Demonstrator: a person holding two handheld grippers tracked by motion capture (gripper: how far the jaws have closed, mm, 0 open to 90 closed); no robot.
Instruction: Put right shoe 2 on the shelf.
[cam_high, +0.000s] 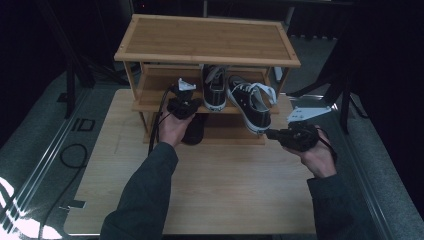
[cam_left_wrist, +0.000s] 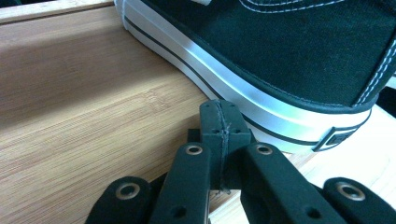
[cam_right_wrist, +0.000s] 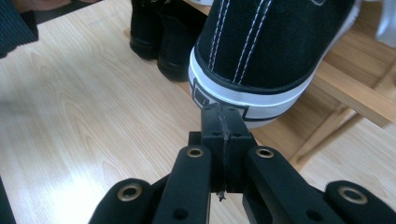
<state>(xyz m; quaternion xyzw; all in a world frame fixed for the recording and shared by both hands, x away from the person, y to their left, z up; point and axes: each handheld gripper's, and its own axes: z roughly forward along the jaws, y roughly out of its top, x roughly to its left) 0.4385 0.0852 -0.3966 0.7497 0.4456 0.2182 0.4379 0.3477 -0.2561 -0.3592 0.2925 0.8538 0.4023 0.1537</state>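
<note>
The left claw, jaws pressed together, touches the white sole of a black canvas sneaker on the bamboo rack's middle shelf. The right claw, likewise closed, meets the overhanging heel of the second black sneaker above the pale wooden desk.

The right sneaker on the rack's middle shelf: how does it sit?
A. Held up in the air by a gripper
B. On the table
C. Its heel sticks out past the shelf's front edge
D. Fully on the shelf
C: the right sneaker's heel overhangs the middle shelf's front edge, toward the shut right gripper.
</note>
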